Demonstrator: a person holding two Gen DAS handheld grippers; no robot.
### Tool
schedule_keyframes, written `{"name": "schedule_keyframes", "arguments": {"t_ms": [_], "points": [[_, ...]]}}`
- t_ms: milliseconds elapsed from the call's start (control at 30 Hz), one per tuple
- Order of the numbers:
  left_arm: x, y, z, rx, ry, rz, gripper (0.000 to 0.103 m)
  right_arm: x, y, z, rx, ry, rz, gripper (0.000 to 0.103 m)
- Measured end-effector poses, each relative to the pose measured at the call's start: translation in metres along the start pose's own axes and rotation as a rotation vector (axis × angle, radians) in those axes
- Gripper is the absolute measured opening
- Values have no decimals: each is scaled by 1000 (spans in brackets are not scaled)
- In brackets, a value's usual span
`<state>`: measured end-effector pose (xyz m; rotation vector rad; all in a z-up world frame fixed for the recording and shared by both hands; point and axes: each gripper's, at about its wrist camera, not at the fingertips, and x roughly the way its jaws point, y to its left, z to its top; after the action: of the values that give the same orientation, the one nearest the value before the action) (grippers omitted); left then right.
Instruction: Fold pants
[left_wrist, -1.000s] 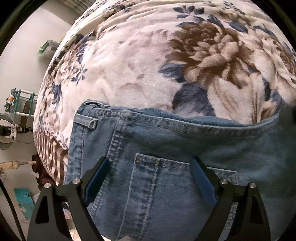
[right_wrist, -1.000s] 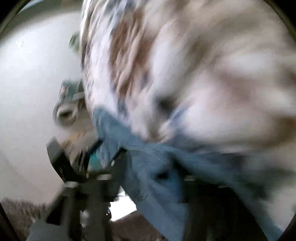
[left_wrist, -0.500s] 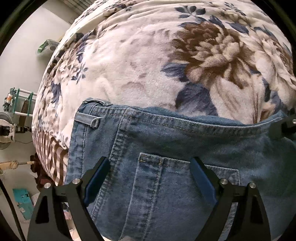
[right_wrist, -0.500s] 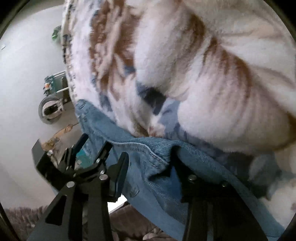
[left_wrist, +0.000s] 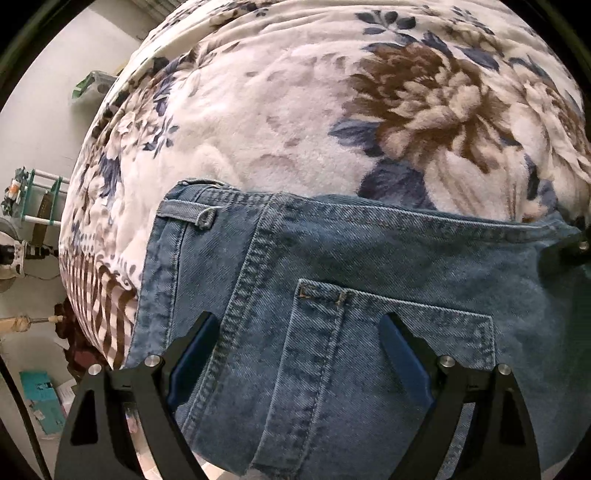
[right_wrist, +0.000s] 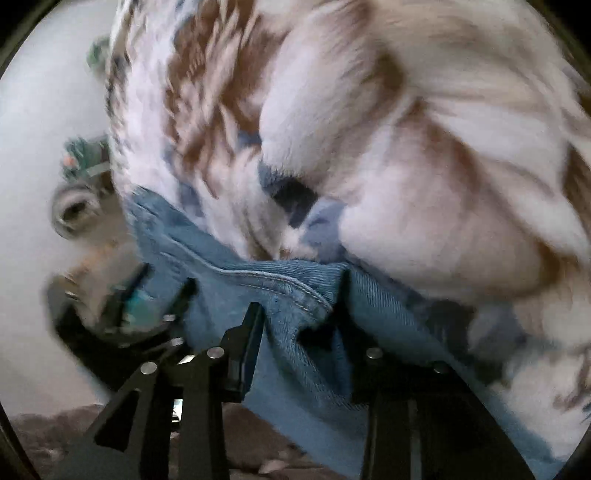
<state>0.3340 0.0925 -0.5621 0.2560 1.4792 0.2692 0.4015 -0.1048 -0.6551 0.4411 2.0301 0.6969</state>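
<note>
Denim jeans are lying waist-end up on a floral fleece blanket, their back pocket facing upward and the waistband edge running just below the big brown bloom printed on the blanket. Over the pocket, the left tool is hanging with its blue-padded fingers spread wide on either side of the pocket, pinching nothing; it is probably waiting to pin or take the cloth once the far side is secured. At the waistband's far corner from the belt loop, the right tool is closing in, its jaws having just been coming together with a raised ridge of the jeans bunched between them and the fingers pressing into the fold, apparently gripping that corner so the garment can be lifted and doubled over. Motion blur is softening the right wrist view.
</note>
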Motion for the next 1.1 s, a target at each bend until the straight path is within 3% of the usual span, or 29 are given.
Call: {"name": "schedule_keyframes", "arguments": {"t_ms": [67, 200, 267, 333, 467, 567, 767, 800, 833, 1000, 1100], "points": [[0, 0, 0, 10, 0, 2, 90, -17, -8, 6, 65, -67, -26, 11], [-5, 6, 0, 0, -2, -2, 90, -56, -18, -9, 134, -189, -11, 17], [-14, 6, 2, -4, -14, -13, 90, -76, -13, -28, 69, -226, -144, 20], [-26, 0, 6, -6, -36, -42, 90, -91, -11, -54, 3, -236, -342, 37], [-40, -26, 19, 15, -76, -77, 90, -99, -39, -90, -8, -166, -513, 38], [-43, -52, 29, 39, -85, -95, 90, -89, -53, -105, -17, -114, -582, 38], [-48, -98, 39, 131, -117, -85, 90, -67, -52, -108, -95, -99, -578, 34], [-49, -101, 40, 142, -123, -79, 90, -64, -49, -109, -117, -101, -575, 18], [-50, -105, 40, 154, -128, -71, 90, -62, -46, -110, -144, -109, -596, 9], [-49, -104, 40, 164, -135, -46, 90, -74, -35, -120, -126, -245, -658, 2], [-42, -102, 43, 160, -131, -31, 90, -92, -51, -128, -13, -333, -578, 2]]}}
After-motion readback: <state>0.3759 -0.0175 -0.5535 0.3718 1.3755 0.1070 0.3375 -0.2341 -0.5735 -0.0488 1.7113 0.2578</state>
